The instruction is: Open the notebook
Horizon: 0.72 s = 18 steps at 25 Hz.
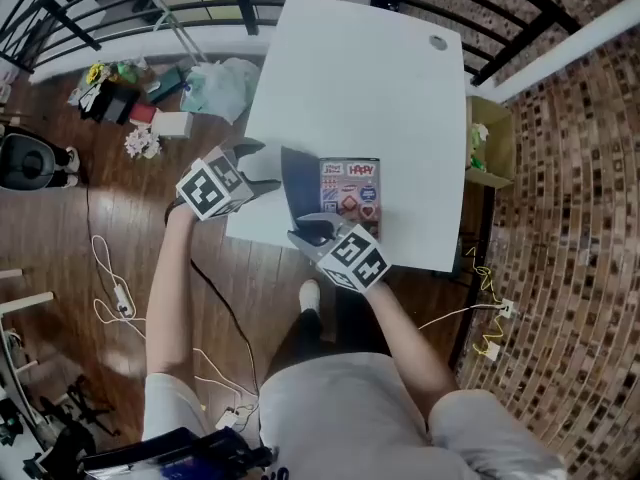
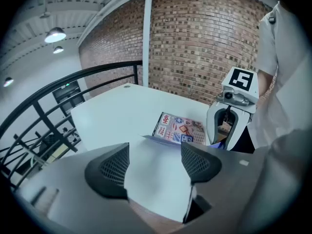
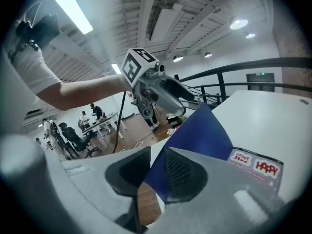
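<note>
The notebook [image 1: 351,197] lies near the front edge of the white table [image 1: 360,78], its sticker-covered page facing up. Its blue cover [image 1: 298,190] stands lifted off the left side. My right gripper [image 1: 318,230] is shut on that cover's lower edge; in the right gripper view the blue cover [image 3: 197,133] runs up from between the jaws of the right gripper [image 3: 155,173]. My left gripper [image 1: 262,166] is open, just left of the cover over the table's corner. In the left gripper view, the left gripper [image 2: 155,164] holds nothing, and the notebook [image 2: 179,127] lies beyond it.
A cardboard box [image 1: 491,140] sits right of the table. Bags and clutter [image 1: 150,93] lie on the wooden floor at the left, with cables [image 1: 115,288] nearer me. A black railing [image 1: 150,8] runs behind. The table has a round grommet [image 1: 437,42] at the far right.
</note>
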Motion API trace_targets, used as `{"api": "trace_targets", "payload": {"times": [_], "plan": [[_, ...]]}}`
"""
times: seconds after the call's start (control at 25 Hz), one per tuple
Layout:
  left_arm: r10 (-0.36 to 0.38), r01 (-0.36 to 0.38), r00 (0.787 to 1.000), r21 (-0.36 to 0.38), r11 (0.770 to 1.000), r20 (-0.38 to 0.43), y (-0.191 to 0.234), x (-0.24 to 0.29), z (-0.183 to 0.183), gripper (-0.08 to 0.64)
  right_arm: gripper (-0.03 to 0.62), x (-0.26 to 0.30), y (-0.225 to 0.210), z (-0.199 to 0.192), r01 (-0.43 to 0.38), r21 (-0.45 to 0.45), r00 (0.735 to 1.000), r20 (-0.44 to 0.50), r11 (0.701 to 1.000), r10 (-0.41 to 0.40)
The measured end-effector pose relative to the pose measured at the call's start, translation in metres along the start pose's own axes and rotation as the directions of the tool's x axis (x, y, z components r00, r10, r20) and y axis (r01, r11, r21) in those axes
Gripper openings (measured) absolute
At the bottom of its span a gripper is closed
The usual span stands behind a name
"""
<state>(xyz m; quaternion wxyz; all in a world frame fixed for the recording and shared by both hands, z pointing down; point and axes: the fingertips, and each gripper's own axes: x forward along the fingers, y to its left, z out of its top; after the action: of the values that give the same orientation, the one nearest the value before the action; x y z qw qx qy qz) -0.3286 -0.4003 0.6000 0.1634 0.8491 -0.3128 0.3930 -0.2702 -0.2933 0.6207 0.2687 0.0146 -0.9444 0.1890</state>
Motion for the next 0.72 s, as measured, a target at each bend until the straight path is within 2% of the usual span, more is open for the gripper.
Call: {"api": "trace_targets", "payload": {"times": [0.16, 0.32, 0.4, 0.52, 0.72], "plan": [[0.028, -0.030, 0.999, -0.104, 0.994, -0.017, -0.003, -0.013, -0.042, 0.359, 0.067, 0.033, 0.004, -0.011, -0.017, -0.011, 0.998, -0.061, 1.000, 0.017], [0.058, -0.058, 0.998, -0.179, 0.982, -0.009, -0.003, -0.023, -0.075, 0.359, 0.071, 0.063, 0.003, -0.023, -0.020, -0.008, 0.993, -0.114, 1.000, 0.019], [0.067, -0.067, 0.998, -0.205, 0.976, -0.007, -0.004, -0.025, -0.089, 0.359, 0.086, 0.078, 0.003, -0.031, -0.017, -0.006, 0.990, -0.141, 1.000, 0.016], [0.073, -0.070, 0.997, -0.237, 0.969, 0.001, -0.012, -0.025, -0.103, 0.359, 0.153, 0.094, 0.006, -0.043, -0.012, 0.000, 0.983, -0.184, 1.000, 0.011], [0.089, -0.079, 0.996, -0.279, 0.957, 0.023, -0.023, -0.032, -0.121, 0.359, 0.161, 0.113, 0.003, -0.060, 0.046, 0.002, 0.968, -0.248, 0.999, -0.044]]}}
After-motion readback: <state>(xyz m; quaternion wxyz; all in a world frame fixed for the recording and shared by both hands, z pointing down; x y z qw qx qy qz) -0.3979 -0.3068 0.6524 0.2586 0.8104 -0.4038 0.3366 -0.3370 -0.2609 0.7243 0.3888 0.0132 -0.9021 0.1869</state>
